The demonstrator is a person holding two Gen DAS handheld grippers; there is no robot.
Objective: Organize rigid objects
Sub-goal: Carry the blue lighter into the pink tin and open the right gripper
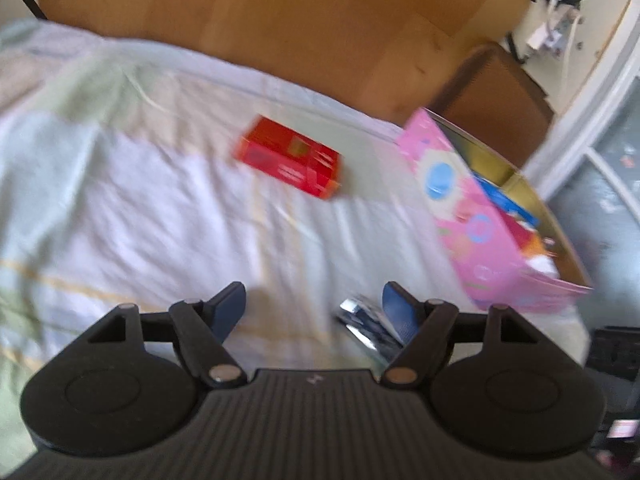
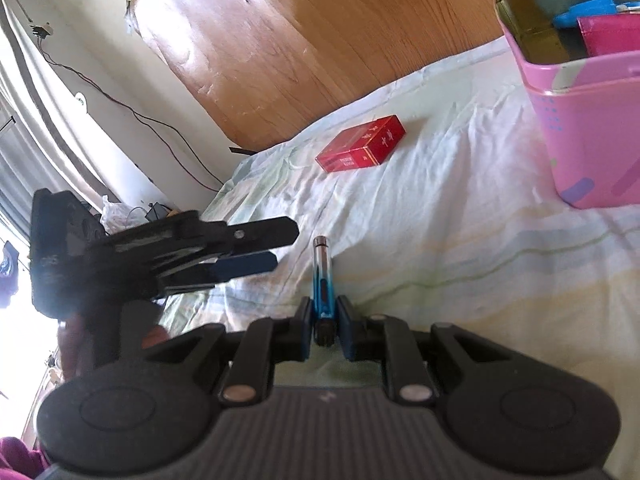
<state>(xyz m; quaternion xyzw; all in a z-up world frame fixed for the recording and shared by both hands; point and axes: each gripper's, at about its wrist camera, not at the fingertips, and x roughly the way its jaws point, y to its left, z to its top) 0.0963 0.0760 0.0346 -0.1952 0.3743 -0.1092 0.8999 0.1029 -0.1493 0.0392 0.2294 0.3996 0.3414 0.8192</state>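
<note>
A red box (image 1: 290, 156) (image 2: 362, 144) lies flat on the pale bedsheet (image 1: 160, 200). My right gripper (image 2: 323, 312) is shut on a blue lighter (image 2: 321, 276) with a silver top, which sticks out forward just above the sheet. The left gripper (image 1: 315, 300) (image 2: 280, 246) is open with nothing between its fingers and hovers left of the lighter. A blurred silver and dark object (image 1: 362, 320), probably that lighter, shows beside its right finger (image 1: 400, 312). The pink tin (image 1: 480, 216) (image 2: 580, 120) stands at the right, holding blue and magenta items.
A wooden board (image 1: 280, 20) (image 2: 320, 40) lies beyond the bed's far edge. A brown cabinet (image 1: 492, 92) stands behind the tin. A cable (image 2: 132, 112) runs along the wall at left. A hand (image 2: 76, 340) holds the left gripper.
</note>
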